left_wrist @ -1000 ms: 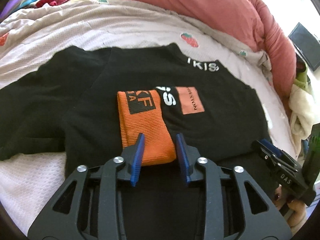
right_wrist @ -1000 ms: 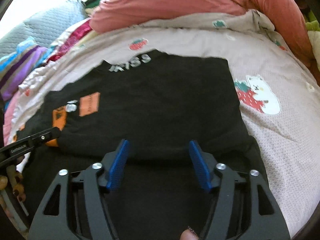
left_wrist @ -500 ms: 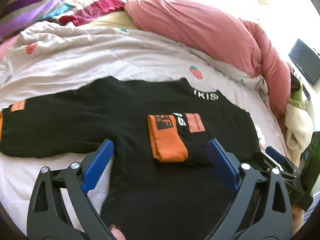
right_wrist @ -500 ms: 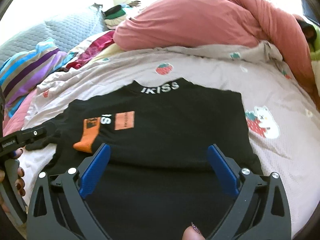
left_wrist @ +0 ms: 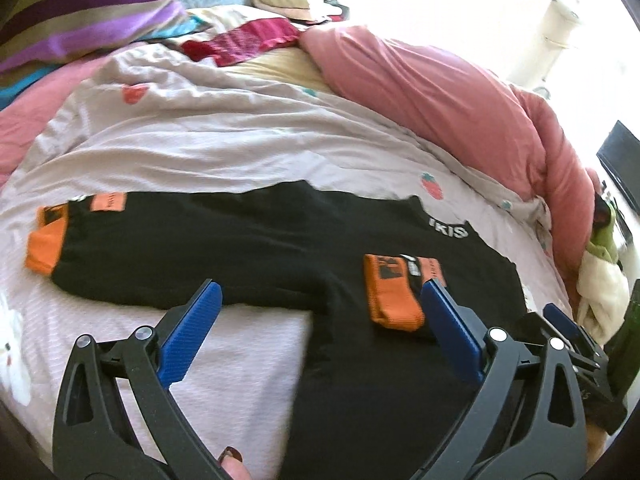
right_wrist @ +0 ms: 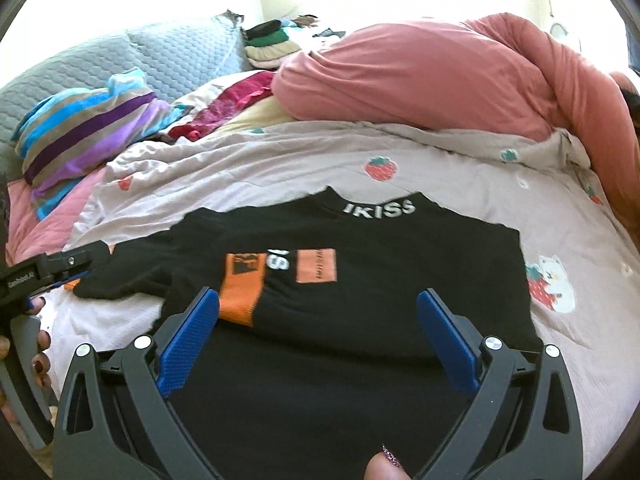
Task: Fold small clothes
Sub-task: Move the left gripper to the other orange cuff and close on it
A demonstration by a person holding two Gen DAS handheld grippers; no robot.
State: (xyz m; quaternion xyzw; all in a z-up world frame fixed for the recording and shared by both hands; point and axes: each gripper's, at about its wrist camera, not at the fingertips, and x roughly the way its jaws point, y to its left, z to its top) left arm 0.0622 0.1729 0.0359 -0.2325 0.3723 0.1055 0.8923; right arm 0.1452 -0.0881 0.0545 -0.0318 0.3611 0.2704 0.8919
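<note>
Tools, left tool and right tool, had just spread wide, empty, releasing the black sweater's folded-in right sleeve; left sleeve remained unfolded.

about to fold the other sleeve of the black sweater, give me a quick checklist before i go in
1. Left hand-held gripper free: ok, its jaws have just been opening, nothing between them.
2. Right hand-held gripper free: ok, its jaws also just opened, nothing held.
3. Right sleeve folded: ok, its orange cuff lies on the chest of the black sweater.
4. Left sleeve folded: not ok, it is stretched out sideways, its cuff on the strawberry-print quilt.
5. Body flat: ok, no big bunching shows.
6. Hem: cannot tell, hidden behind the grippers.
</note>
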